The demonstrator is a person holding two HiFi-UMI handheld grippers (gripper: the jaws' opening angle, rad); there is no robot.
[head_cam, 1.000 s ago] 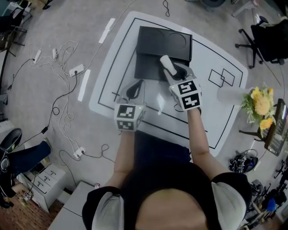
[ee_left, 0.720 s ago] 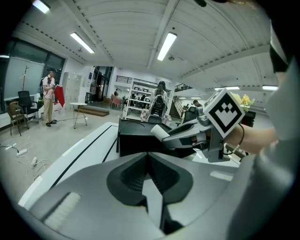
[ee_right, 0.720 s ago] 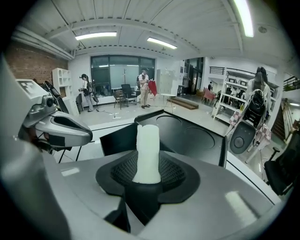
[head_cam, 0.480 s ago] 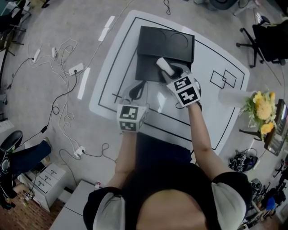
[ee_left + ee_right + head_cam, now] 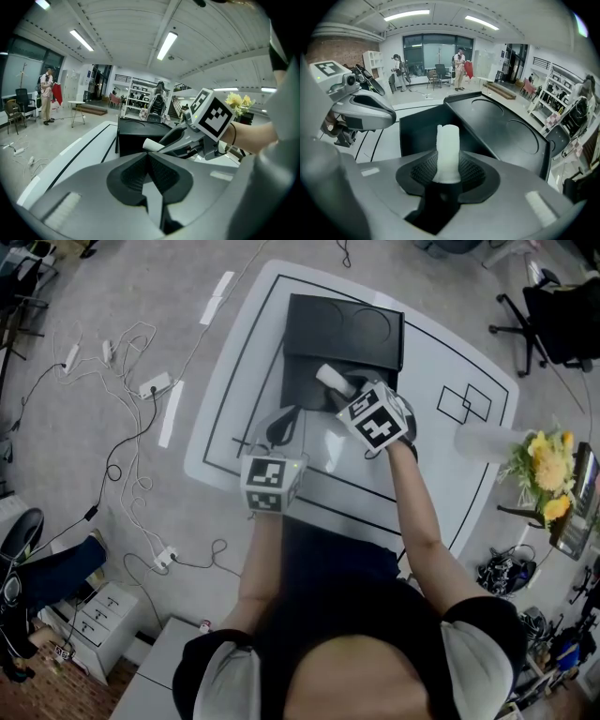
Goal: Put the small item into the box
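The small item (image 5: 447, 150) is a white cylinder that stands up between the pads of my right gripper (image 5: 447, 169), which is shut on it. In the head view the item (image 5: 328, 378) hangs over the open black box (image 5: 302, 395), whose lid (image 5: 342, 329) lies flat behind it. My right gripper (image 5: 341, 392) tilts steeply down at the box's near right side. My left gripper (image 5: 281, 426) rests over the white table just left of the box, jaws shut and empty (image 5: 149, 157). From the left gripper view the item (image 5: 152, 144) and right gripper (image 5: 176, 139) show before the box (image 5: 133, 136).
The white table (image 5: 427, 371) carries black outline markings. Yellow flowers (image 5: 544, 465) stand at its right edge. Cables and power strips (image 5: 155, 385) trail over the floor at left. An office chair (image 5: 553, 315) is at the top right.
My right gripper has sunk and rolled, carrying the white item leftward over the box opening. The left gripper has stayed put.
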